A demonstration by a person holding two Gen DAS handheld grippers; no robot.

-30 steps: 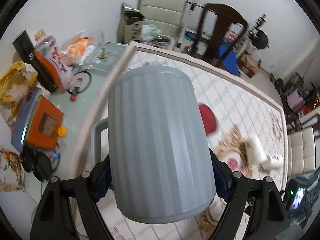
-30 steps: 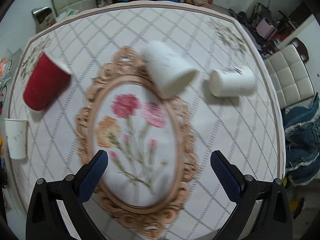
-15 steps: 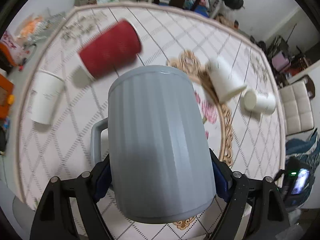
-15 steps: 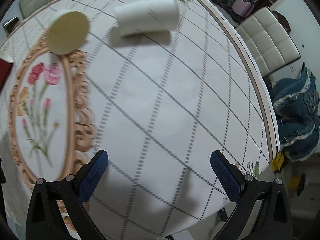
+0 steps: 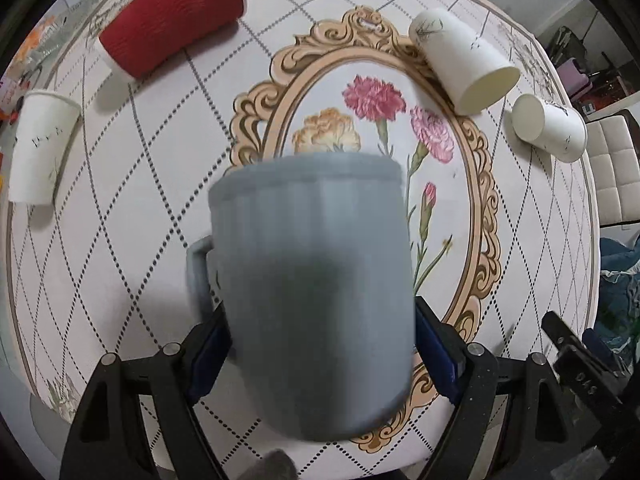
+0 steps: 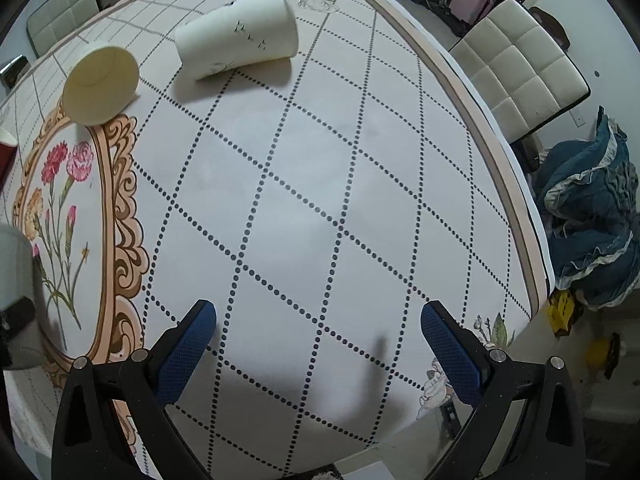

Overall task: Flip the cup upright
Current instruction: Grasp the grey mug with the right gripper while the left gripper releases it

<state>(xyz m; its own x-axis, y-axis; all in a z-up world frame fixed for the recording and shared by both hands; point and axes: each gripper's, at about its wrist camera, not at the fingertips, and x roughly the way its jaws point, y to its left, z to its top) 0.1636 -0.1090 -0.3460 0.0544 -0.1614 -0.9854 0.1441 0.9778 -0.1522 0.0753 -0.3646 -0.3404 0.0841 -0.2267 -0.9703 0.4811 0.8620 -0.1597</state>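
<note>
Your left gripper pinches a ribbed grey mug between its blue pads, one pad on each side of the mug's body. The mug fills the space straight ahead of the fingers, its handle sticking out to the left, and it looks blurred. You can't tell from this view whether it touches the tablecloth below it.

Beyond the mug, past the fingertips, lies the printed floral oval with its gold frame. Farther ahead and to the left, a red ribbed paper cup lies on its side. Left of the gripper, near the table edge, a white paper cup also lies on its side. Ahead and to the right, two more white paper cups lie tipped over, close together but apart.

Your right gripper hangs spread wide over bare dotted-diamond cloth, nothing between its blue pads. Far ahead of it and to the left lie those two white cups. To its right, beyond the table edge, stands a cream padded chair.
</note>
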